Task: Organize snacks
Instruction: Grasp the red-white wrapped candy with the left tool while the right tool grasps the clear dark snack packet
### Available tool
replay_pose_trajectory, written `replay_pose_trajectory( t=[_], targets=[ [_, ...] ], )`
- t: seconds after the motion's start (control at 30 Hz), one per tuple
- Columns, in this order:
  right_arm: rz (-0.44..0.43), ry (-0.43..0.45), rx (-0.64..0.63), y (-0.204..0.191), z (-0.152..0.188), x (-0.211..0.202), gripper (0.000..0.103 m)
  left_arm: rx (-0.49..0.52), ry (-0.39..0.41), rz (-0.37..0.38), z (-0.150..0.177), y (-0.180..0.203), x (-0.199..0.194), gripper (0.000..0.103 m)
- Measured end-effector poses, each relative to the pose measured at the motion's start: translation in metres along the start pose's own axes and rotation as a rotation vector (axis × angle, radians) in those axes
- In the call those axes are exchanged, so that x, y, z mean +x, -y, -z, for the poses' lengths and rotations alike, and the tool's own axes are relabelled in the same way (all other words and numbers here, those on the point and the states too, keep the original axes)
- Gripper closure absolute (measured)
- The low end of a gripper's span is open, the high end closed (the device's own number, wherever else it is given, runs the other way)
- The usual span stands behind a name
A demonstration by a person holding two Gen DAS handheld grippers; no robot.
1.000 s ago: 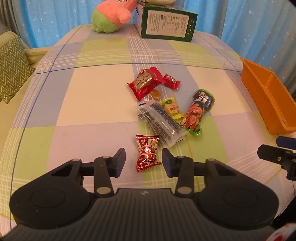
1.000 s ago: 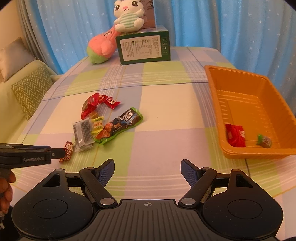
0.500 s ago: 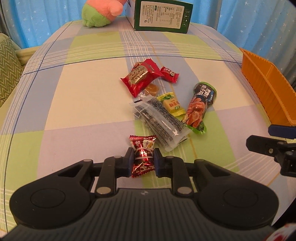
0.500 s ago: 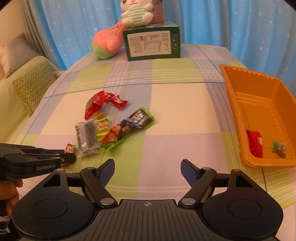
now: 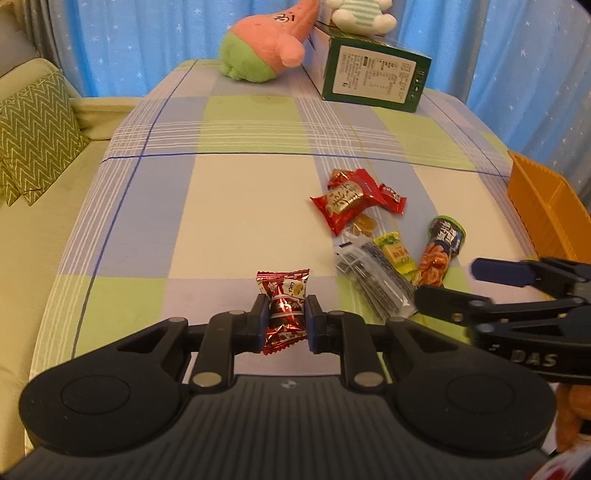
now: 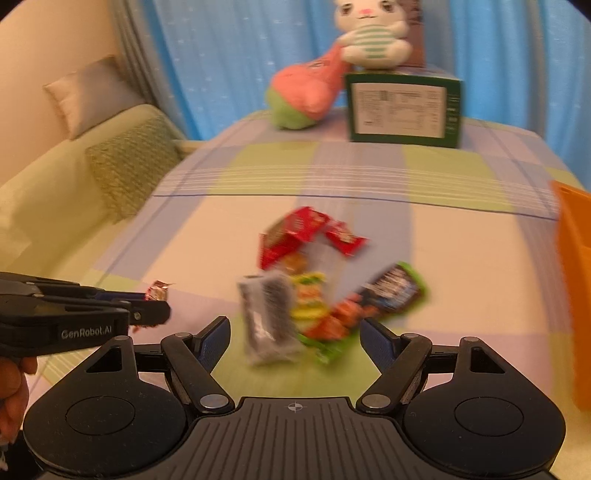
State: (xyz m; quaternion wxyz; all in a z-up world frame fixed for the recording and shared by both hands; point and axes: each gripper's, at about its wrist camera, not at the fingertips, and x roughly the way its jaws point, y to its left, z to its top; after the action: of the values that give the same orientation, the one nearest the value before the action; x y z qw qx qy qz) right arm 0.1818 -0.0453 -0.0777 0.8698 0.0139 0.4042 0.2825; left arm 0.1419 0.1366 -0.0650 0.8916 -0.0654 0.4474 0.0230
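Note:
My left gripper is shut on a small red candy packet and holds it above the checked tablecloth. The candy also shows in the blurred right wrist view, in the left gripper. My right gripper is open and empty, just before the snack pile: a clear dark-striped packet, a yellow-green packet, a dark tube-shaped bag and red packets. The pile lies right of the left gripper. The right gripper reaches in from the right.
An orange tray stands at the table's right edge; it shows as well in the right wrist view. A green box, a pink plush and a white bunny plush stand at the back. A sofa with cushions is left.
My left gripper closed on the small red candy and lifted it off the cloth. My right gripper swung left from the tray toward the snack pile, still open.

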Motion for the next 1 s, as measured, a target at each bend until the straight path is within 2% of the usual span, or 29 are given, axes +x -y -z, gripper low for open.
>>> replay_pose_trajectory(
  t=[0.03, 0.13, 0.3, 0.53, 0.63, 0.8, 1.0],
  targets=[
    [-0.011, -0.006, -0.007, -0.003, -0.002, 0.006, 0.034, -0.008, 0.003, 0.002, 0.000, -0.002, -0.001, 0.085],
    [-0.029, -0.023, -0.032, -0.011, -0.006, 0.024, 0.039, -0.022, 0.007, 0.007, 0.000, -0.007, -0.002, 0.085],
    [-0.008, -0.066, -0.095, -0.020, -0.008, 0.051, 0.052, -0.047, 0.020, 0.016, -0.001, -0.012, -0.003, 0.085],
    [0.039, -0.104, -0.135, -0.026, -0.001, 0.068, 0.057, -0.064, 0.023, 0.021, 0.000, -0.015, -0.003, 0.085],
    [0.044, -0.099, -0.143, -0.030, 0.000, 0.067, 0.064, -0.067, 0.024, 0.024, 0.002, -0.015, -0.005, 0.085],
    [0.043, -0.071, -0.148, -0.036, 0.003, 0.050, 0.065, -0.062, 0.027, 0.024, 0.004, -0.011, -0.013, 0.085],
    [0.062, -0.033, -0.104, -0.030, 0.014, 0.007, 0.065, -0.048, 0.036, 0.033, 0.009, 0.004, -0.028, 0.085]
  ],
)
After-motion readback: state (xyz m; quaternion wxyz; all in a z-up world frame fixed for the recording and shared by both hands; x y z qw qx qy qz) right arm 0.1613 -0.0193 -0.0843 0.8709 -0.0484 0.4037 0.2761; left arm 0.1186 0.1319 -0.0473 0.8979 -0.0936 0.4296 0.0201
